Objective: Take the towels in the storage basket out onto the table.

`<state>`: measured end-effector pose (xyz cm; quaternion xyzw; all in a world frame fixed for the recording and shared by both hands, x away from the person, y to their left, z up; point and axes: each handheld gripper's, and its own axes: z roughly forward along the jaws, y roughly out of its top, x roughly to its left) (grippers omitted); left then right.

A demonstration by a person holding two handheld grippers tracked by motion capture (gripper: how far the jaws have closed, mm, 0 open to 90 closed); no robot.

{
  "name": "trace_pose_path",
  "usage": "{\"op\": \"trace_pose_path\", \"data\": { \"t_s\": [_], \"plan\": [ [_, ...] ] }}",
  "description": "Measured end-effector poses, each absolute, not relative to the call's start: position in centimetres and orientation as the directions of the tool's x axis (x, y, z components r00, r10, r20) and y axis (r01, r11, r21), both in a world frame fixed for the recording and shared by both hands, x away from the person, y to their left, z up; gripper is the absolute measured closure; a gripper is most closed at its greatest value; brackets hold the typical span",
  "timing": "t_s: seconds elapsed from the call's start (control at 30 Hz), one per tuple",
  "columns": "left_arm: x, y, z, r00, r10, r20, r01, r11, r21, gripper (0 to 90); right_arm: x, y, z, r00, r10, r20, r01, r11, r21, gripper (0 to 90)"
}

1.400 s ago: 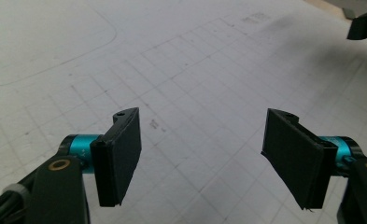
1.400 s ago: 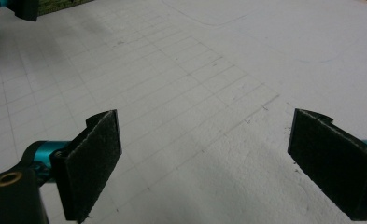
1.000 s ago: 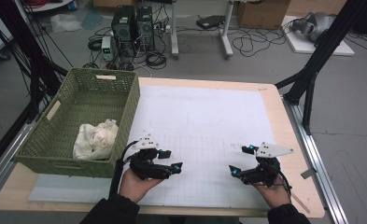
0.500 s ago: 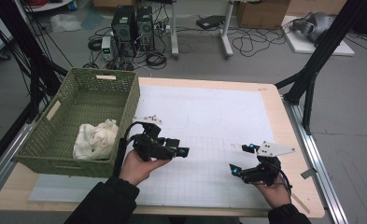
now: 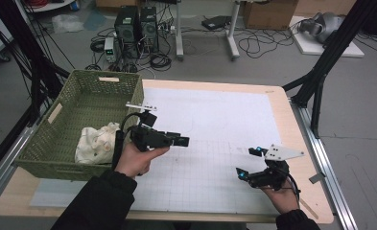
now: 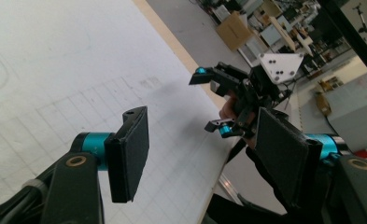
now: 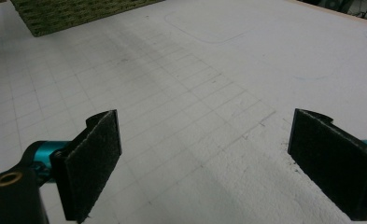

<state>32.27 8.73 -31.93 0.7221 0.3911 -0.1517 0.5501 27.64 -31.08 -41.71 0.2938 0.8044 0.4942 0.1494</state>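
Note:
My left gripper (image 5: 181,140) is lifted off the white gridded mat (image 5: 215,120), beside the green woven basket (image 5: 56,143), and points right. Its jaws stand open with nothing between them, as the left gripper view shows (image 6: 204,154). A crumpled cream cloth (image 5: 96,143) lies in the basket's near end. My right gripper (image 5: 245,162) rests low over the mat near the front right corner, open and empty; its pads (image 7: 97,163) frame bare grid in the right gripper view. It also appears in the left gripper view as the far gripper (image 6: 237,98).
The basket's corner (image 7: 78,14) shows at the top left of the right gripper view. Beyond the table's far edge, computer towers (image 5: 135,24) and loose cables lie on the floor. A black stand leg (image 5: 320,81) rises at the table's right side.
My left hand has risen from the mat near the front edge and moved farther in and to the right, beside the basket. The right gripper has kept still.

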Motion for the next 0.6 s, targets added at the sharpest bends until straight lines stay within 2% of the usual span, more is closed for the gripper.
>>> {"op": "trace_pose_path", "data": {
  "t_s": [0.6],
  "plan": [
    [33.5, 12.9, -29.5, 0.66, 0.378, -0.649, 0.703, -0.008, 0.711, 35.1, 28.1, -31.1, -41.8, -0.785, 0.618, 0.045, 0.323, 0.346, 0.881, 8.9]
  ]
}}
